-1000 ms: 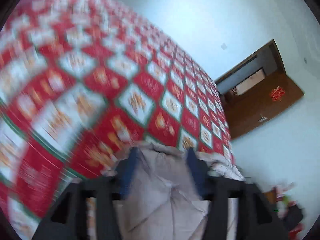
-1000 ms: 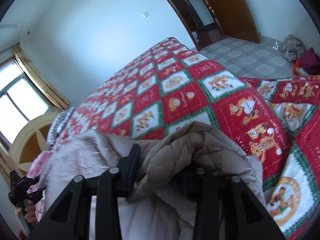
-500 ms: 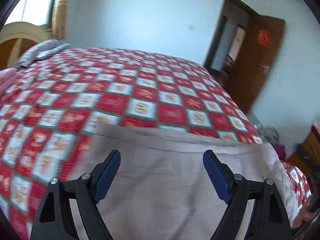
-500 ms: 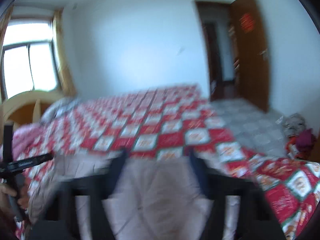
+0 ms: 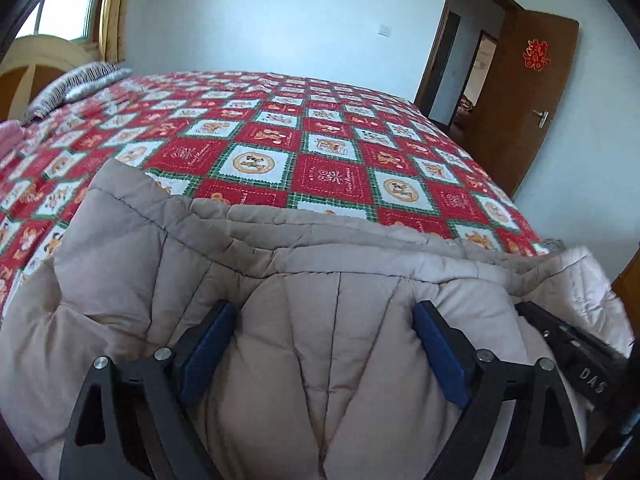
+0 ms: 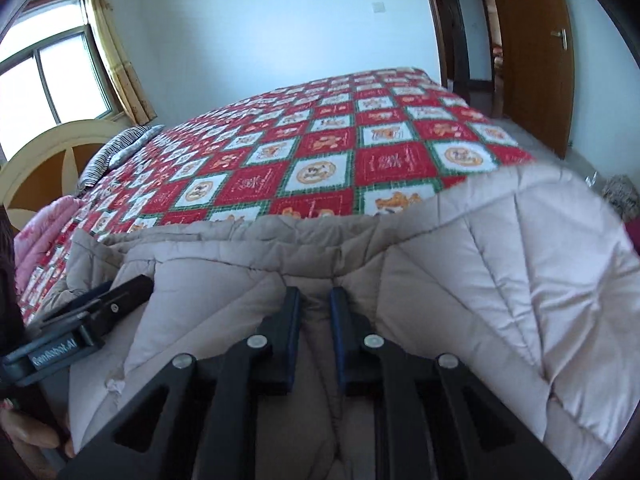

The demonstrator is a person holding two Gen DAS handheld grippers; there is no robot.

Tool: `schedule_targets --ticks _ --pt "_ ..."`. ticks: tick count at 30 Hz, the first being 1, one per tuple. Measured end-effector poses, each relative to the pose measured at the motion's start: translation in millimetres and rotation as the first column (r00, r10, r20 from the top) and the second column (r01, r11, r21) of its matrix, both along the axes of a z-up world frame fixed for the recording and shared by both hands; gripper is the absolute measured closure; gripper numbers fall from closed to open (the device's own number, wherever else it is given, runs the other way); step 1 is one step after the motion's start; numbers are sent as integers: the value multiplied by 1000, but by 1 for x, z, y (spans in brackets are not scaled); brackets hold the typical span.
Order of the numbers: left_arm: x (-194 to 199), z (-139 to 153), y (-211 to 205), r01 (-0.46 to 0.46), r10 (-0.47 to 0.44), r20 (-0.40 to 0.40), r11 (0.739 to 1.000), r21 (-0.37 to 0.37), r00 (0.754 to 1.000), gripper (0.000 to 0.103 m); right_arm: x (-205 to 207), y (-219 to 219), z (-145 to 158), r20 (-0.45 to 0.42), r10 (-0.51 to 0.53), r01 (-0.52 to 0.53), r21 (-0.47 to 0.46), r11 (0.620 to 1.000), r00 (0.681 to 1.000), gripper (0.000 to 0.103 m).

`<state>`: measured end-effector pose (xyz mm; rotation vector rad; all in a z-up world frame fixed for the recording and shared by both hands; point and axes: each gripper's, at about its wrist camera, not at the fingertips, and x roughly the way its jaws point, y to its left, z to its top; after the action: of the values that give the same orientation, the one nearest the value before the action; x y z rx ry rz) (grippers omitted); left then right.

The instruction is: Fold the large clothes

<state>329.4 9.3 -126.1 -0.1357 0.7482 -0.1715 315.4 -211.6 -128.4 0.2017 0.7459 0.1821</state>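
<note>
Blue pads are seen on the inner faces of the left gripper (image 5: 322,344), whose jaws are spread wide apart and are not closed on anything; the quilted beige coat (image 5: 280,320) bulges between them and is pressed from above. On the right gripper (image 6: 314,312) the jaws are drawn close together, and a narrow ridge of the coat fabric is pinched between them. In the right wrist view the body of the left gripper is seen at the left edge, lying on the coat, and a bare hand (image 6: 28,436) is partly seen at the lower left corner. In the left wrist view the body of the right gripper is seen at the right edge, also on the coat.

The coat is laid across the near edge of the bed, folded over on itself in several thick layers, with its stitched seams running away from the cameras. Under it a red, white and green checked bedspread (image 5: 320,140) is spread over the whole bed. A striped pillow (image 5: 80,84) is placed at the far left, beside a rounded headboard (image 6: 52,152). A window (image 6: 52,80) with a yellow curtain is seen behind the headboard. At the far right a brown wooden door (image 5: 536,92) is standing open, with a red paper ornament (image 5: 537,54) fixed on it.
</note>
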Motion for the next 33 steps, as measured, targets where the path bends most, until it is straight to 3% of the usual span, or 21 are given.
schedule_targets --ticks 4,13,15,17,21,27,30,33 --pt "3 -6 -14 -12 13 0 996 89 1000 10 2 2 -5 -13 -5 5 -6 1000 1000 86" --pt "11 -16 -26 -11 15 -18 982 186 1000 10 13 6 -10 -69 -16 13 -49 999 998 87" --pt "11 -17 -27 -11 15 -22 979 202 1000 10 7 7 -1 -79 -34 29 -67 997 996 87" --pt "12 -17 -27 -11 16 -24 978 209 1000 10 -13 9 17 -22 -46 45 -53 998 999 83" --pt "12 -18 -28 -11 17 -26 978 209 1000 10 -47 27 39 23 17 -16 -32 999 1000 83" --pt "10 -18 -29 -14 21 -25 974 228 999 10 -35 30 -1 -59 31 -30 26 999 998 87" --pt "11 -18 -29 -15 22 -28 975 224 999 10 -31 22 -15 -47 27 -23 73 997 999 90" --pt "11 -18 -29 -15 21 -27 974 226 999 10 -31 24 -20 -26 20 -19 52 998 999 90"
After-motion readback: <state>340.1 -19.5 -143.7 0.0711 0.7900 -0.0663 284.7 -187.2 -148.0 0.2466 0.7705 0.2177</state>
